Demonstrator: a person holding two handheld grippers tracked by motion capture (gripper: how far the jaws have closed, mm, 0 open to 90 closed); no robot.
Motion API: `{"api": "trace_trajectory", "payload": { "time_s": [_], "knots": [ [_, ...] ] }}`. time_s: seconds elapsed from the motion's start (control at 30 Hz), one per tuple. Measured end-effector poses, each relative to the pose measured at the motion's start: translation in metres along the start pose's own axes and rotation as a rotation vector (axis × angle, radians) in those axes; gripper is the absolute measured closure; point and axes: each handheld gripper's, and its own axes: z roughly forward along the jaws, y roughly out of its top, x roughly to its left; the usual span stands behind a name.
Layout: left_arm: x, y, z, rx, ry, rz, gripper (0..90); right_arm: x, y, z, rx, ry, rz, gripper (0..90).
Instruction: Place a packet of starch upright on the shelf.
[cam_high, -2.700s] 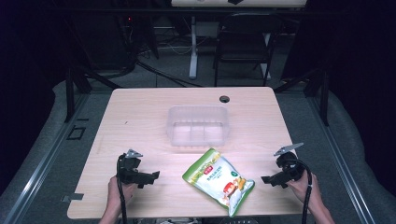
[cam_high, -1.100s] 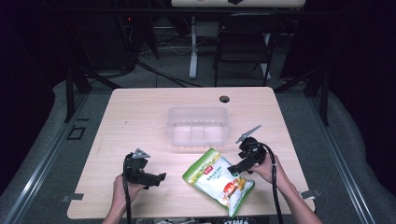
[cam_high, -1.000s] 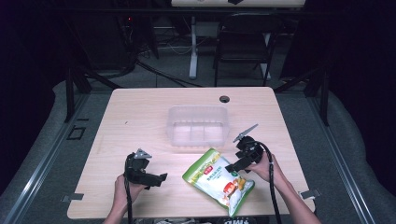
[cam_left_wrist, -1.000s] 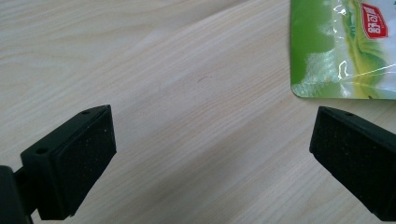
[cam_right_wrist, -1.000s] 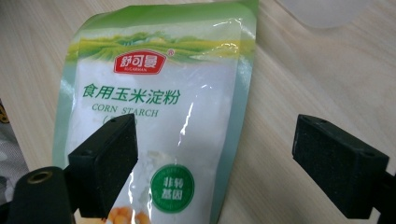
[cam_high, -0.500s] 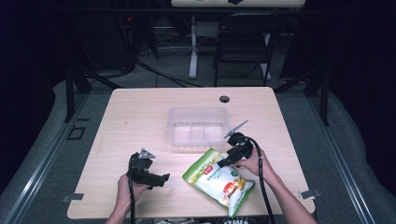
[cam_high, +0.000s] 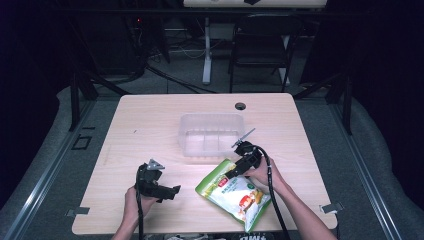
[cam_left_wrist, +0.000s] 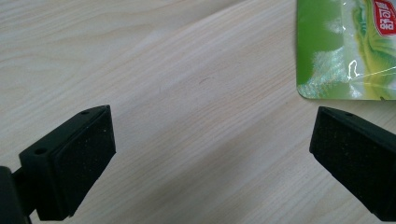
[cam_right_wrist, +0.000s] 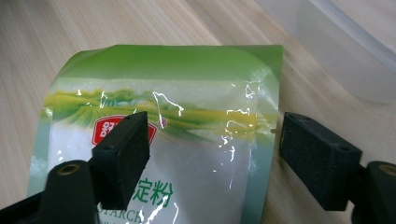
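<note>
High view, lower centre of the frame: the green starch pouch lies flat on the wooden table, its sealed top edge turned toward the clear plastic container that stands just above it in the frame, near but apart. I judge the work in hand to be picking up the pouch, presumably to move it into the container, which would explain why I have brought the right gripper in over that upper end, the flat seal being the easiest part to pinch. In the right gripper view the jaws stand wide open and straddle the pouch: the left pad overlaps the printed face near the red logo, the right pad sits just off the pouch's right edge over bare wood, and nothing is clamped between them (whether the left pad rests on the film or floats above it I cannot tell). The container's wall fills the upper right corner. The left gripper waits at lower left of the high view, well clear of the pouch; its own view shows both pads spread wide over empty table, the pouch's corner at upper right, untouched.
</note>
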Motion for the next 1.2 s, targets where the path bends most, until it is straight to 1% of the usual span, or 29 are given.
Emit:
{"api": "trace_trajectory", "payload": {
  "time_s": [0.03,0.07,0.17,0.2,0.23,0.27,0.3,0.33,0.37,0.4,0.43,0.47,0.5,0.53,0.57,0.6,0.63,0.67,0.7,0.73,0.8,0.83,0.87,0.9,1.0,1.07,1.1,1.13,1.2],
  "knots": [
    [0.0,0.0,0.0,0.0,0.0,0.0,0.2,0.0,0.0,0.0,0.0,0.0,0.0,25.8],
    [0.0,0.0,0.0,0.001,-0.001,-0.002,0.3,-0.001,0.001,0.0,0.022,-0.016,-0.011,32.7],
    [0.001,0.0,0.0,-0.003,0.001,-0.002,0.4,-0.001,0.001,0.001,0.019,-0.005,0.0,35.4],
    [0.001,0.0,-0.001,-0.007,0.007,-0.003,0.4,-0.001,0.001,0.0,0.014,-0.005,0.011,39.1],
    [0.001,0.0,-0.001,-0.007,0.007,-0.003,0.4,-0.001,0.001,0.0,0.014,-0.005,0.011,39.1],
    [0.001,0.0,-0.001,-0.008,0.007,-0.004,0.4,-0.003,0.001,-0.002,0.026,-0.013,0.004,41.4],
    [0.002,0.0,-0.001,-0.007,0.008,-0.005,0.5,-0.003,0.0,-0.001,0.002,-0.013,0.029,44.4],
    [0.002,0.0,-0.001,-0.004,0.011,-0.003,0.6,-0.006,0.0,-0.004,0.004,-0.012,0.043,49.5],
    [0.002,0.0,-0.001,-0.004,0.014,-0.004,0.6,-0.006,0.0,-0.004,0.004,-0.012,0.043,49.5],
    [0.002,0.0,-0.001,-0.005,0.016,-0.007,0.6,-0.006,-0.001,-0.004,-0.007,0.004,0.059,51.1],
    [0.003,-0.001,-0.001,-0.006,0.018,-0.006,0.6,-0.008,-0.001,-0.005,0.001,-0.002,0.063,54.3],
    [0.003,-0.001,-0.001,-0.006,0.018,-0.007,0.6,-0.008,-0.002,-0.004,-0.012,-0.011,0.078,56.3],
    [0.003,-0.001,-0.001,-0.006,0.018,-0.007,0.6,-0.008,-0.002,-0.004,-0.012,-0.011,0.078,56.3],
    [0.003,-0.001,-0.002,-0.008,0.018,-0.01,0.6,-0.008,-0.002,-0.005,-0.016,-0.018,0.083,62.0],
    [0.003,-0.001,-0.002,-0.008,0.019,-0.009,0.6,-0.009,-0.001,-0.007,-0.003,-0.02,0.077,65.6],
    [0.003,-0.001,-0.001,-0.009,0.016,-0.01,0.7,-0.009,-0.001,-0.007,-0.01,-0.027,0.081,72.1],
    [0.003,-0.001,-0.001,-0.009,0.016,-0.01,0.7,-0.009,-0.001,-0.007,-0.01,-0.027,0.081,72.1],
    [0.003,-0.001,-0.001,-0.006,0.018,-0.007,0.7,-0.009,-0.002,-0.007,-0.014,-0.036,0.082,76.2],
    [0.003,0.0,-0.001,-0.007,0.019,-0.006,0.7,-0.01,-0.002,-0.007,-0.011,-0.033,0.082,80.4],
    [0.003,0.0,-0.001,-0.007,0.019,-0.007,0.7,-0.01,-0.002,-0.007,-0.015,-0.029,0.085,82.3],
    [0.003,-0.001,-0.001,-0.006,0.018,-0.007,0.7,-0.01,-0.002,-0.008,-0.021,-0.023,0.093,85.3],
    [0.003,-0.001,-0.001,-0.006,0.018,-0.007,0.7,-0.01,-0.002,-0.008,-0.021,-0.023,0.093,85.3],
    [0.003,-0.001,-0.001,-0.006,0.018,-0.009,0.7,-0.011,-0.003,-0.01,-0.011,-0.029,0.083,88.7],
    [0.004,-0.001,-0.001,-0.006,0.018,-0.007,0.7,-0.011,-0.003,-0.01,-0.017,-0.027,0.085,89.6],
    [0.004,-0.001,-0.001,-0.005,0.017,-0.007,0.8,-0.01,-0.003,-0.011,-0.029,-0.03,0.088,90.0],
    [0.004,-0.001,-0.002,-0.003,0.019,-0.005,0.8,-0.009,-0.003,-0.012,-0.021,-0.041,0.08,90.0],
    [0.004,-0.001,-0.002,-0.006,0.018,-0.009,0.8,-0.006,-0.004,-0.011,-0.054,-0.047,0.102,90.0],
    [0.004,-0.001,-0.002,-0.008,0.017,-0.012,0.8,-0.005,-0.003,-0.016,-0.028,-0.064,0.086,90.0],
    [0.004,-0.001,-0.002,-0.007,0.019,-0.011,0.8,-0.004,-0.003,-0.018,-0.033,-0.061,0.085,90.0]
  ]
}}
